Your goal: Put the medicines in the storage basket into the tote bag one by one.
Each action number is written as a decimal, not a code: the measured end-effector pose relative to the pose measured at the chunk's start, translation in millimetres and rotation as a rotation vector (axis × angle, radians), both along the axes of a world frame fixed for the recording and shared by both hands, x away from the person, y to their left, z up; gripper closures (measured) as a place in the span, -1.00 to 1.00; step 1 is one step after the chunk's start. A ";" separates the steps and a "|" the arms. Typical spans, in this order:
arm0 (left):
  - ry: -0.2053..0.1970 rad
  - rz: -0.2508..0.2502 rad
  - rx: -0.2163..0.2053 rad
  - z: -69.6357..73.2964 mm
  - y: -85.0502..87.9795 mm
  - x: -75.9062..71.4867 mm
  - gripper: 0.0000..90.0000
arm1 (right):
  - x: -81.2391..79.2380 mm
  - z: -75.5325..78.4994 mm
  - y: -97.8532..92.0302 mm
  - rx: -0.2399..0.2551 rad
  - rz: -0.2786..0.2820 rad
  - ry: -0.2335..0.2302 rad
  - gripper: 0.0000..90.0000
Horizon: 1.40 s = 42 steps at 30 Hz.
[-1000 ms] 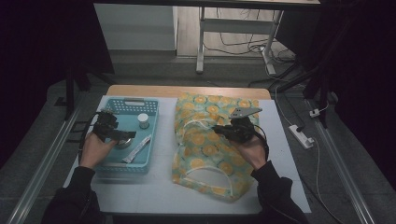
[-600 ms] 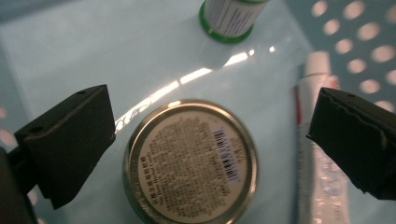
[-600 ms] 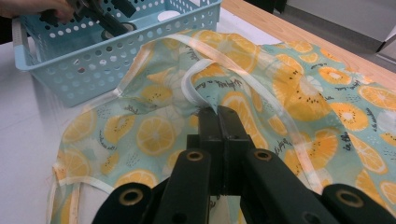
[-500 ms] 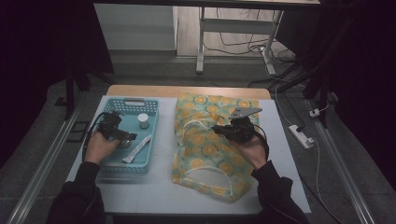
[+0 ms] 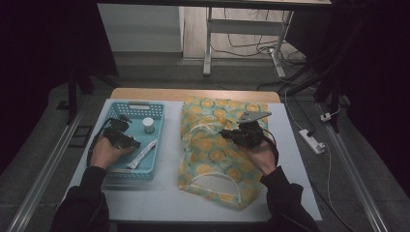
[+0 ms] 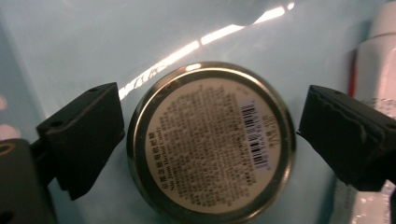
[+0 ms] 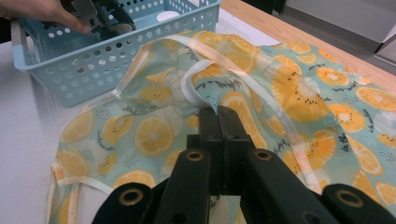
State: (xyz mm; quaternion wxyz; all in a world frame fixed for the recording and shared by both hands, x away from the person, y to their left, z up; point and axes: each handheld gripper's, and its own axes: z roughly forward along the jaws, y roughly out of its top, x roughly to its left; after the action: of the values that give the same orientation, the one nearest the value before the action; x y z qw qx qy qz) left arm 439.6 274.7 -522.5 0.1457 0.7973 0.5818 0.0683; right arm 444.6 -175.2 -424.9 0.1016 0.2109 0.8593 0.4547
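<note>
Basket (image 5: 112,174) holds round tin (image 6: 211,142), white bottle (image 5: 149,125) and tube (image 5: 142,154).

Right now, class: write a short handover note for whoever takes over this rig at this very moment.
Left tongs: inside the blue basket, jaws just closing around the round tin, pads not yet pressing on it.
Right tongs: shut on the white handle of the orange-print bag, lifting the edge.
Also in the basket: a white-capped jar and a tube.
Done: bag mouth held up.
Left, probably: grip the tin, carry it to the bag, then the rest.
</note>
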 end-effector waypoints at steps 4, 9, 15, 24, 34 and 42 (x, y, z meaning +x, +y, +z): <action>0.003 -0.010 -0.018 0.9 0.5 -0.9 -0.57 | 0.1 0.2 -0.3 0.001 -0.001 -0.001 1.00; 0.014 -0.003 -0.012 1.8 -0.6 0.0 -0.55 | 0.0 0.7 -0.6 0.000 -0.003 -0.002 1.00; 0.013 -0.008 -0.007 3.0 -1.6 -1.7 -0.55 | 0.1 1.0 -1.1 0.003 -0.005 -0.005 1.00; -0.047 -0.011 -0.043 14.2 -2.5 -4.5 -0.55 | 0.2 1.3 -1.2 0.003 -0.010 -0.009 1.00; -0.118 -0.019 -0.098 31.6 -3.1 -8.9 -0.54 | 0.2 1.4 -1.5 0.002 -0.011 -0.008 1.00; -0.181 -0.058 -0.143 48.1 -7.4 -17.0 -0.54 | 0.0 1.8 -1.7 0.007 -0.012 -0.011 1.00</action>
State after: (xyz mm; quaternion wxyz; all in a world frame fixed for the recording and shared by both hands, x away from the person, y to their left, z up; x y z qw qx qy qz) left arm 422.6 267.2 -474.4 0.2560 0.7919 0.5464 0.0939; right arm 444.6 -176.9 -423.2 0.1084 0.2138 0.8559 0.4582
